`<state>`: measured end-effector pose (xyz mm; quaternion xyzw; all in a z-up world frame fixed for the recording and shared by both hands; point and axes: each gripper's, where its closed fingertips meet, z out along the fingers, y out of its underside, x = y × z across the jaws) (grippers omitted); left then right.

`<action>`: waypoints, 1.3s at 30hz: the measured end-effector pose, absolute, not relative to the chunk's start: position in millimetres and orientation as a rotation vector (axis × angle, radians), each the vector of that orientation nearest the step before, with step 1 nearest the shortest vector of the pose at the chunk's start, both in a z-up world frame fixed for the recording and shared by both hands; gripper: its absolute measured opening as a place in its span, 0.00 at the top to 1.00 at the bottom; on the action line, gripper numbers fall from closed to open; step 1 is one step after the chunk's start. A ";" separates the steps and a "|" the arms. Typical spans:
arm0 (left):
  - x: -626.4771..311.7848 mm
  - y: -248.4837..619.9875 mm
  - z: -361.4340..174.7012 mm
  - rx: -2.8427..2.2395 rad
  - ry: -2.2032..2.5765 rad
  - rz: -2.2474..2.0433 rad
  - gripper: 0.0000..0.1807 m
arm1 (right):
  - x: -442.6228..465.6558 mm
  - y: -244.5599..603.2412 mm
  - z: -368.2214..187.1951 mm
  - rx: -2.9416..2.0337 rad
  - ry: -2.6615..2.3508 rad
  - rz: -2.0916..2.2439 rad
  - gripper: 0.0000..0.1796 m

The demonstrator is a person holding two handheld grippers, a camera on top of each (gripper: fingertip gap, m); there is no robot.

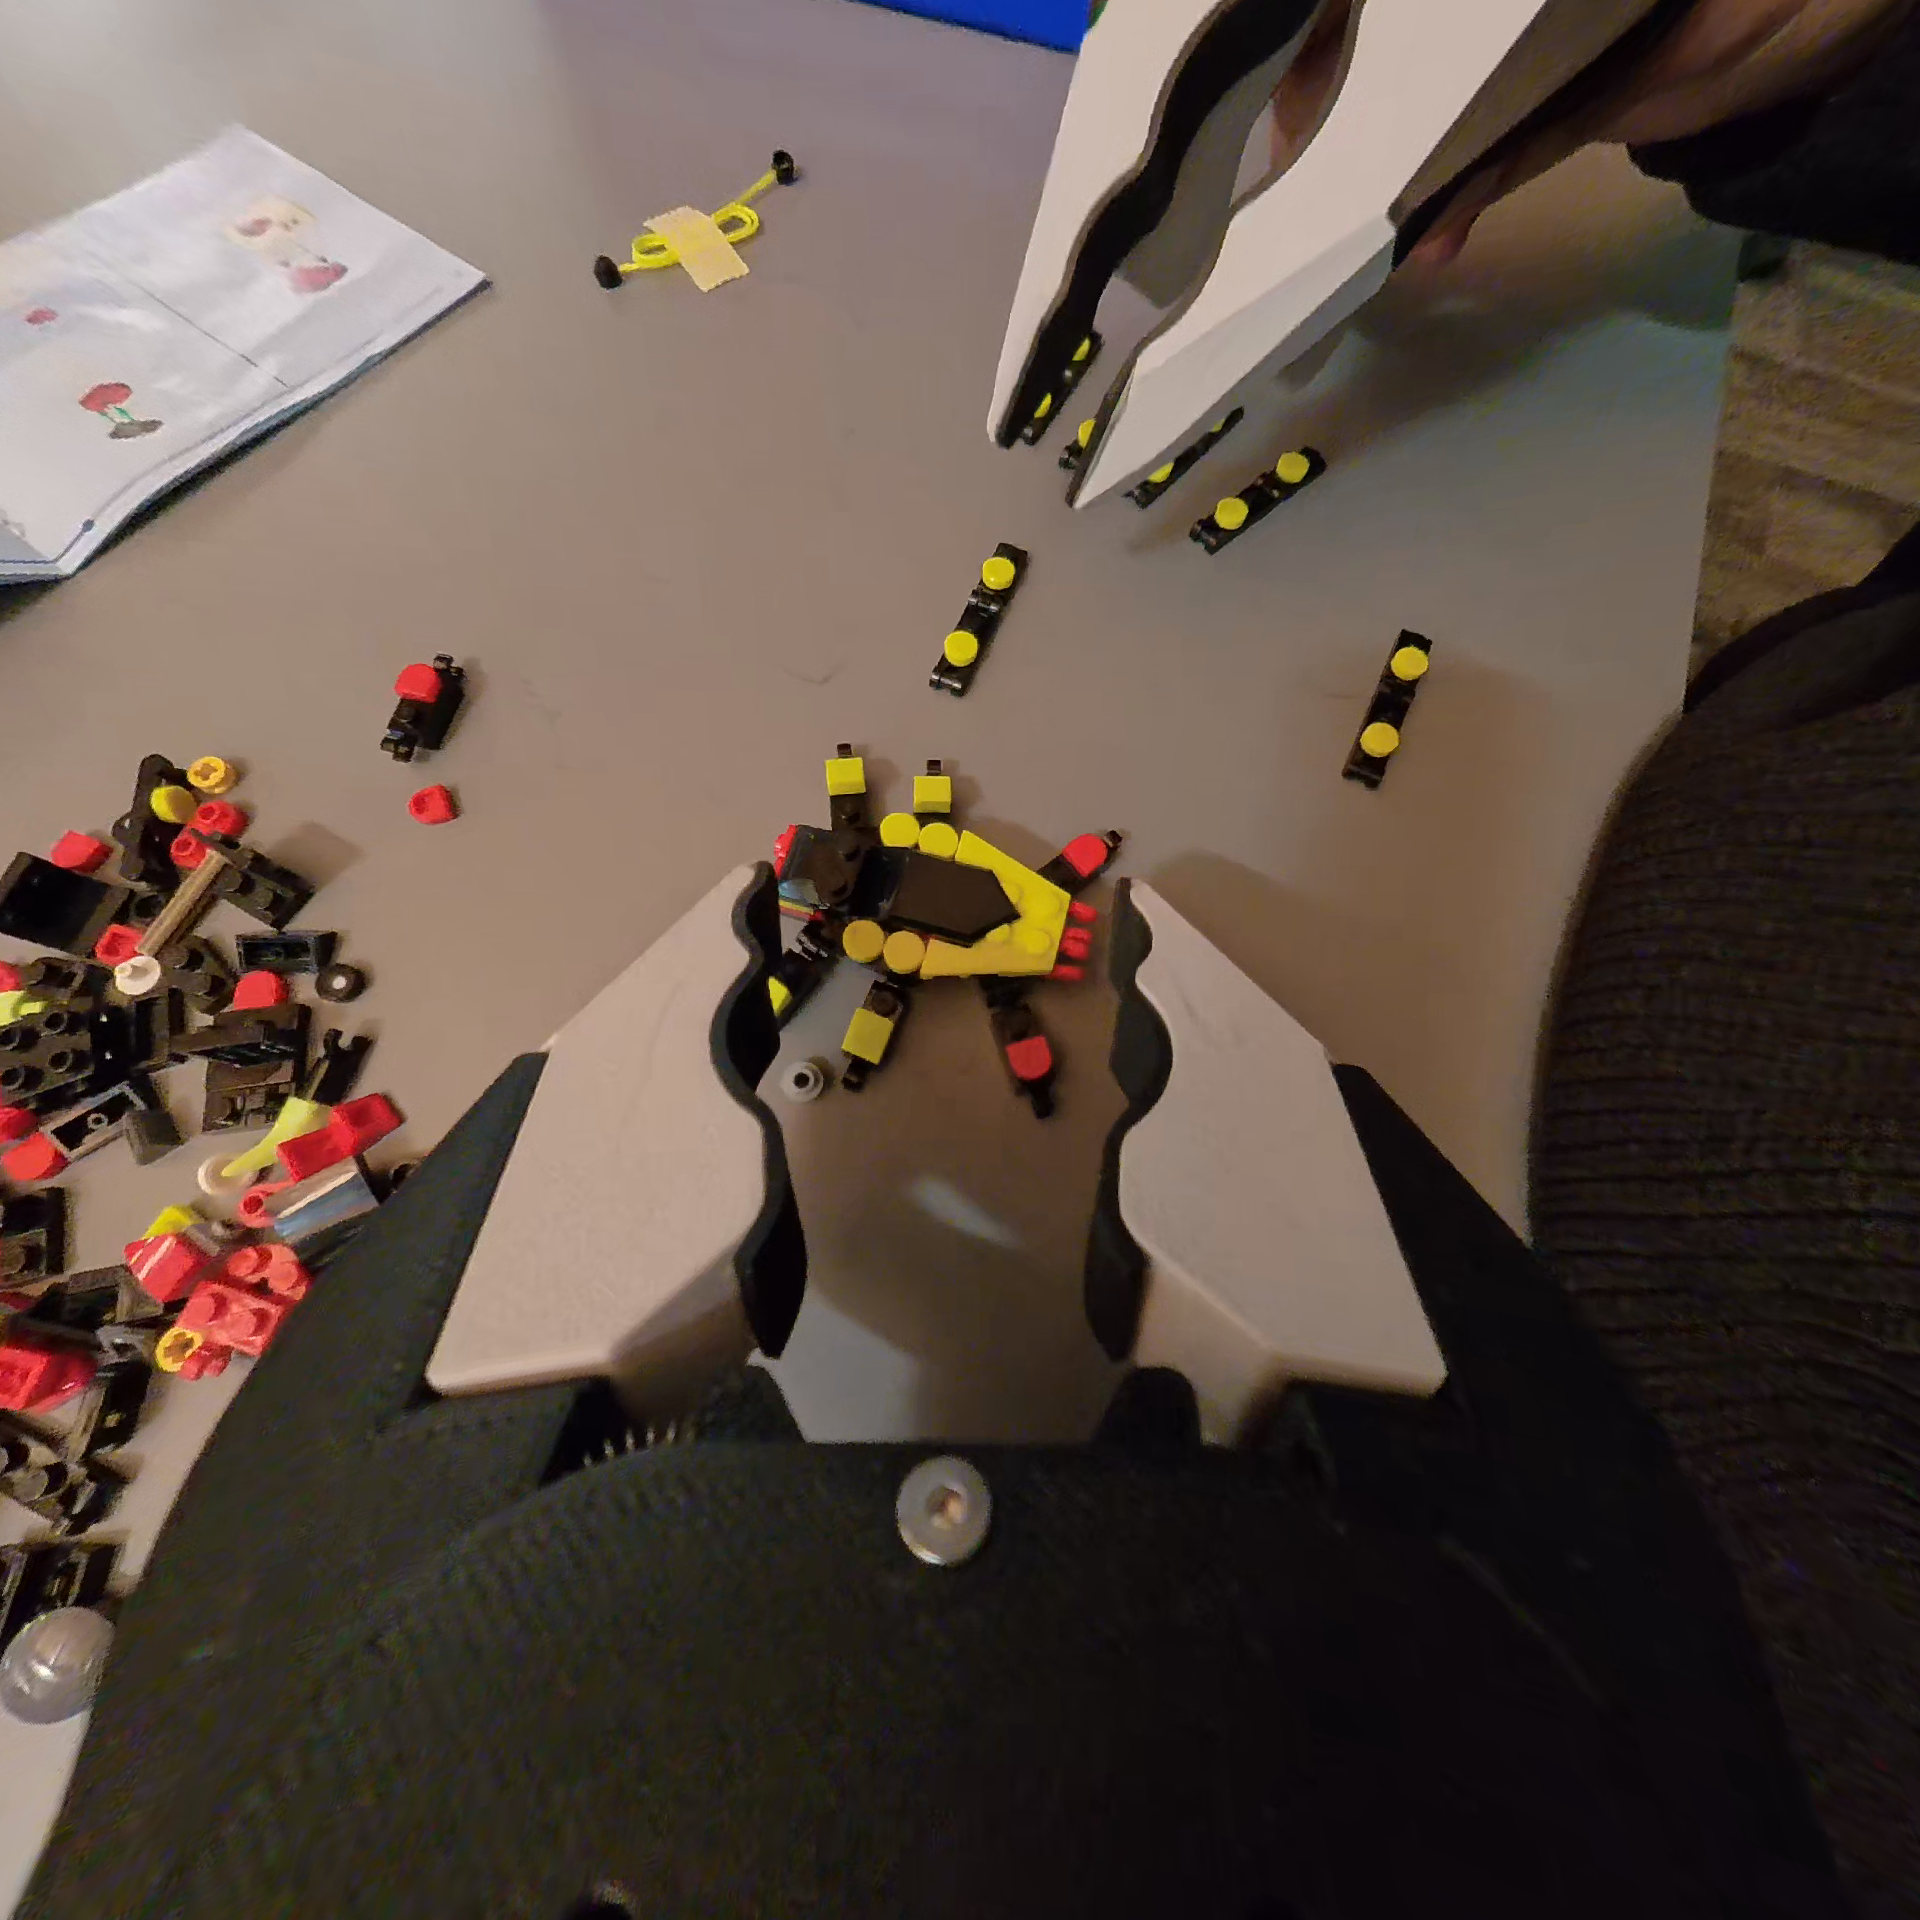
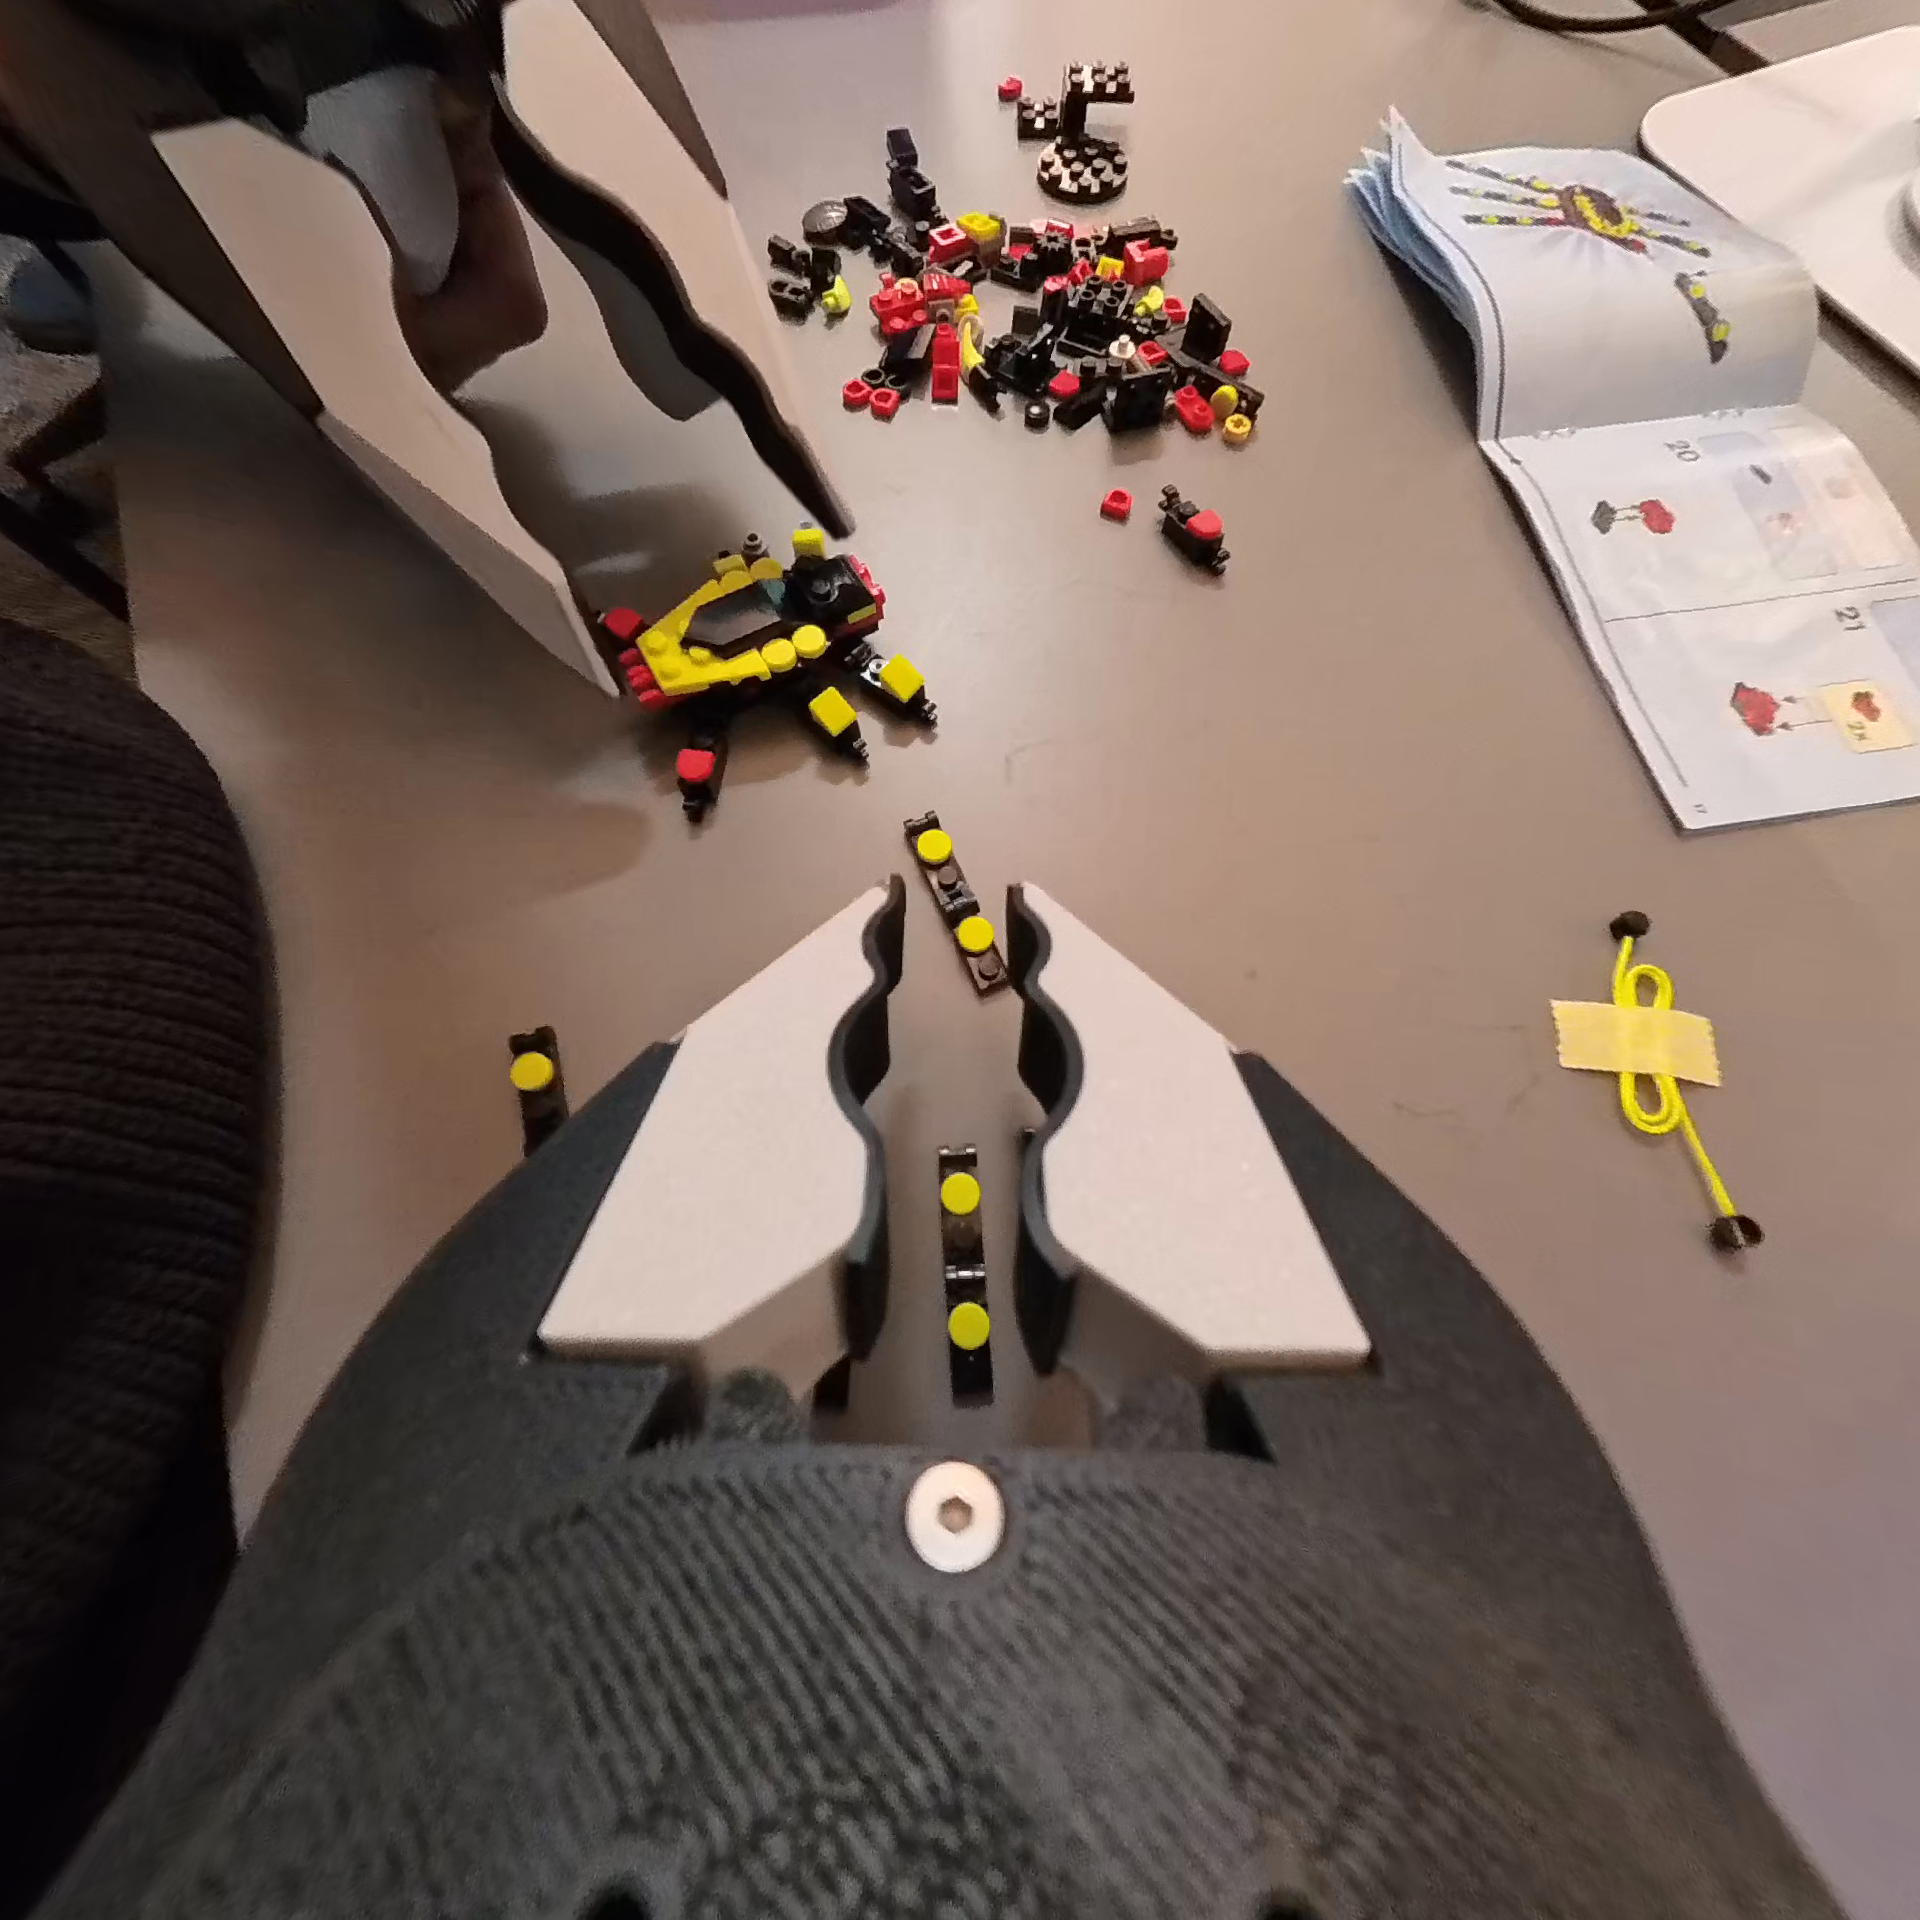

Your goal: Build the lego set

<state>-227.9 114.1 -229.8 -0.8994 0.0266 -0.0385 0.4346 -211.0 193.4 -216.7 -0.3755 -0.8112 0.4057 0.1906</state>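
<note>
One spider model (image 1: 940,920) on the grey surface (image 1: 644,582), long axis crosswise between the left gripper's (image 1: 935,904) parted jaws, yellow tail toward the right jaw. Right gripper (image 2: 954,894), jaws apart, straddles a leg strip (image 2: 957,902) lying lengthwise between them.

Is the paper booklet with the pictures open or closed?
Open. In the right wrist view the instruction booklet lies flat on the table, pages spread, with printed pictures of building steps facing up.
</note>
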 end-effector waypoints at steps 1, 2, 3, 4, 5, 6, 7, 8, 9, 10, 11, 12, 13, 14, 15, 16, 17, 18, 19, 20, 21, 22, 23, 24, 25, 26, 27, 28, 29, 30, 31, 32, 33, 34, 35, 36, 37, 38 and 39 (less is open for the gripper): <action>-228.4 114.1 -229.2 -2.234 0.059 -0.103 0.66 | -211.3 193.8 -217.9 -1.057 -2.282 1.135 0.90; -229.2 114.0 -229.1 -2.231 0.051 -0.112 0.66 | -211.6 194.2 -218.6 -1.059 -2.283 1.132 0.90; -229.7 113.9 -229.0 -2.227 0.044 -0.121 0.66 | -212.0 194.5 -218.9 -1.062 -2.282 1.132 0.90; -230.5 114.0 -228.8 -2.224 0.037 -0.127 0.66 | -212.4 194.6 -218.8 -1.065 -2.281 1.136 0.90; -231.0 114.1 -228.6 -2.221 0.032 -0.132 0.66 | -212.5 194.3 -218.4 -1.067 -2.280 1.144 0.90; -231.1 114.3 -228.3 -2.218 0.029 -0.136 0.66 | -212.2 193.4 -217.8 -1.065 -2.281 1.157 0.89; -231.3 114.5 -228.1 -2.215 0.027 -0.139 0.65 | -211.9 192.2 -216.9 -1.060 -2.281 1.171 0.89; -231.2 114.6 -228.3 -2.215 0.026 -0.141 0.65 | -211.9 191.6 -216.0 -1.057 -2.279 1.179 0.89; -230.9 114.8 -228.6 -2.216 0.027 -0.141 0.66 | -212.0 191.4 -215.7 -1.055 -2.279 1.181 0.89; -230.6 114.8 -229.1 -2.218 0.029 -0.140 0.66 | -212.0 191.4 -215.8 -1.053 -2.280 1.181 0.89; -230.4 114.9 -229.7 -2.220 0.031 -0.139 0.66 | -211.8 191.5 -216.4 -1.053 -2.283 1.178 0.89; -230.3 115.1 -230.0 -2.222 0.032 -0.136 0.66 | -211.8 191.6 -217.1 -1.054 -2.286 1.175 0.89; -230.2 115.2 -230.3 -2.223 0.033 -0.134 0.66 | -211.7 191.7 -217.4 -1.054 -2.287 1.174 0.89; -230.2 115.3 -230.4 -2.223 0.032 -0.133 0.66 | -211.7 191.7 -217.3 -1.054 -2.287 1.174 0.89; -230.4 115.3 -230.6 -2.224 0.031 -0.132 0.66 | -211.7 191.6 -217.0 -1.054 -2.286 1.175 0.89; -230.5 115.3 -230.6 -2.224 0.030 -0.131 0.66 | -211.7 191.4 -216.8 -1.053 -2.285 1.178 0.89; -230.6 115.3 -230.7 -2.225 0.030 -0.130 0.66 | -211.5 191.3 -216.7 -1.053 -2.286 1.179 0.89; -230.4 115.2 -230.7 -2.226 0.030 -0.129 0.66 | -211.4 191.1 -216.6 -1.052 -2.287 1.178 0.89; -230.0 115.3 -230.8 -2.227 0.031 -0.130 0.65 | -211.1 190.9 -216.6 -1.051 -2.287 1.178 0.89; -229.5 115.4 -231.0 -2.228 0.033 -0.129 0.65 | -211.0 190.6 -216.5 -1.049 -2.288 1.178 0.89; -228.9 115.5 -231.1 -2.229 0.037 -0.127 0.65 | -210.9 190.2 -216.5 -1.048 -2.289 1.178 0.89; -228.2 115.6 -231.4 -2.231 0.042 -0.124 0.65 | -210.8 189.8 -216.6 -1.046 -2.291 1.178 0.89; -227.5 115.7 -231.7 -2.233 0.047 -0.121 0.65 | -210.7 189.5 -216.7 -1.044 -2.292 1.176 0.89; -227.0 115.9 -232.2 -2.235 0.051 -0.118 0.65 | -210.6 189.2 -217.0 -1.042 -2.294 1.174 0.89; -226.9 116.0 -232.4 -2.237 0.053 -0.112 0.65 | -210.5 189.1 -217.3 -1.040 -2.296 1.171 0.89; -226.8 116.1 -232.5 -2.238 0.056 -0.108 0.64 | -210.5 188.8 -217.6 -1.039 -2.298 1.170 0.89; -226.7 116.2 -232.6 -2.239 0.057 -0.105 0.64 | -210.5 188.6 -217.9 -1.039 -2.300 1.168 0.90; -226.6 116.2 -232.7 -2.239 0.057 -0.105 0.64 | -210.6 188.6 -218.4 -1.039 -2.302 1.166 0.90; -226.5 116.3 -232.6 -2.239 0.056 -0.106 0.64 | -210.8 188.8 -219.1 -1.040 -2.304 1.161 0.90; -226.4 116.4 -232.6 -2.239 0.056 -0.106 0.64 | -211.4 189.4 -220.0 -1.041 -2.304 1.153 0.89; -226.5 116.6 -232.6 -2.239 0.055 -0.106 0.64 | -212.3 190.2 -221.1 -1.043 -2.305 1.142 0.89; -226.7 116.7 -232.9 -2.241 0.054 -0.104 0.64 | -213.2 191.4 -222.9 -1.049 -2.306 1.125 0.88; -227.0 116.7 -233.1 -2.242 0.053 -0.101 0.64 | -214.1 192.9 -225.5 -1.058 -2.310 1.104 0.87; -227.4 116.8 -233.4 -2.244 0.053 -0.097 0.64 | -214.7 194.1 -228.6 -1.066 -2.318 1.083 0.86; -227.8 117.0 -233.7 -2.245 0.052 -0.094 0.64 | -214.9 194.8 -232.3 -1.077 -2.332 1.063 0.85; -227.8 117.0 -234.1 -2.247 0.051 -0.093 0.64 | -215.0 194.6 -235.7 -1.083 -2.348 1.047 0.84; -227.8 117.1 -234.4 -2.248 0.051 -0.093 0.64 | -215.4 194.0 -238.3 -1.083 -2.361 1.033 0.84; -227.7 117.1 -234.5 -2.249 0.052 -0.093 0.64 | -216.4 193.3 -240.0 -1.078 -2.369 1.020 0.84; -227.8 117.2 -234.6 -2.249 0.052 -0.092 0.64 | -217.8 192.5 -241.0 -1.070 -2.374 1.009 0.84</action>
